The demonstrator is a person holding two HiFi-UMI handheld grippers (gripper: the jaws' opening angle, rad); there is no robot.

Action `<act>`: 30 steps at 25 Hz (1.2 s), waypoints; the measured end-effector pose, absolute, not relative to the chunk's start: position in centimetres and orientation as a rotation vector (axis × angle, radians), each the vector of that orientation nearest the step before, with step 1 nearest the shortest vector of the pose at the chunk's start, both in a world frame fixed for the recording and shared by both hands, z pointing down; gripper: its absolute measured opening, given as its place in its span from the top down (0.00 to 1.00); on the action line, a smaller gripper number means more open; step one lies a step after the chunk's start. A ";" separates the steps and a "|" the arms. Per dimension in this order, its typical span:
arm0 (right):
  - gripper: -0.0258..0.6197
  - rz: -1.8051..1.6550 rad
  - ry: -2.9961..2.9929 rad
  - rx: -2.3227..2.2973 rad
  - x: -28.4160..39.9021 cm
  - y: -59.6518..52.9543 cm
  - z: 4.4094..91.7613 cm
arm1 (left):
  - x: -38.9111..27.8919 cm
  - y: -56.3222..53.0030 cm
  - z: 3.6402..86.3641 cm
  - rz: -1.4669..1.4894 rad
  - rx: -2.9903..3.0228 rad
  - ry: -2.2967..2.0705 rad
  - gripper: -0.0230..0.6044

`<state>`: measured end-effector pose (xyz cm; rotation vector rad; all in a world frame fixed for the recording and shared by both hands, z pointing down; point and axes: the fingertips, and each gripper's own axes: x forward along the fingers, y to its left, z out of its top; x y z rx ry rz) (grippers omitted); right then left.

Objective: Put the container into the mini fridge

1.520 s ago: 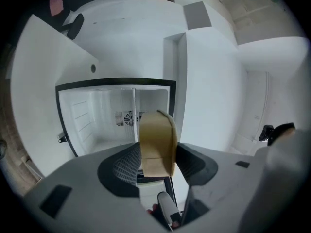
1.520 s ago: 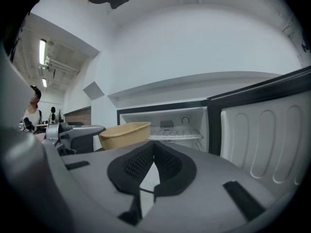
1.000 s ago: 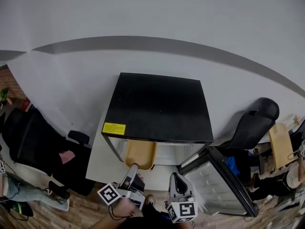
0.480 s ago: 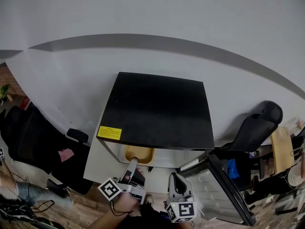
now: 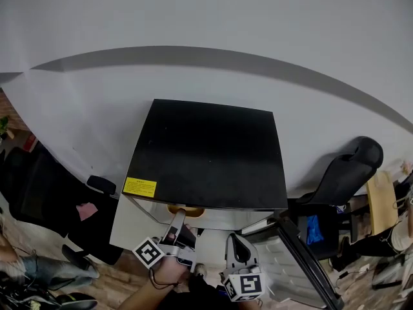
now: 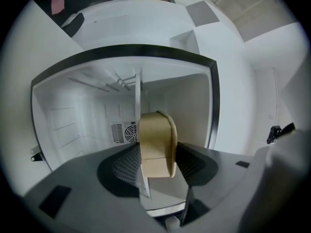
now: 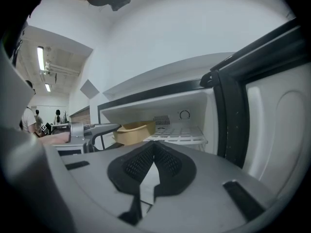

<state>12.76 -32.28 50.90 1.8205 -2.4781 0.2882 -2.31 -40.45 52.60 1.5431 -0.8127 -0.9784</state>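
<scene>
The black mini fridge stands with its door swung open to the right. My left gripper is shut on the rim of a tan container, which reaches in under the fridge's top edge. In the left gripper view the container sits edge-on between the pads of the left gripper, inside the white interior. The right gripper view shows the container level with the wire shelf. My right gripper hangs in front of the fridge, shut and holding nothing.
A black office chair stands to the right of the fridge, beyond the open door. Another dark chair is at the left. A fan grille sits on the fridge's back wall. People stand far off.
The left gripper has carried the container forward, deeper into the fridge, so less of it shows in the head view. The right gripper has stayed roughly in place.
</scene>
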 end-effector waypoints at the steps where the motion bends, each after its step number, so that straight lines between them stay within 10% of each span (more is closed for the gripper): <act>1: 0.94 0.290 -2.480 1.818 12.8 -32.4 50.9 | -2.2 -40.6 52.6 -0.976 1.543 -0.815 0.60; 30: 0.94 0.283 -2.466 1.814 11.2 -30.9 51.2 | -2.9 -38.5 52.9 -0.955 1.566 -0.775 0.46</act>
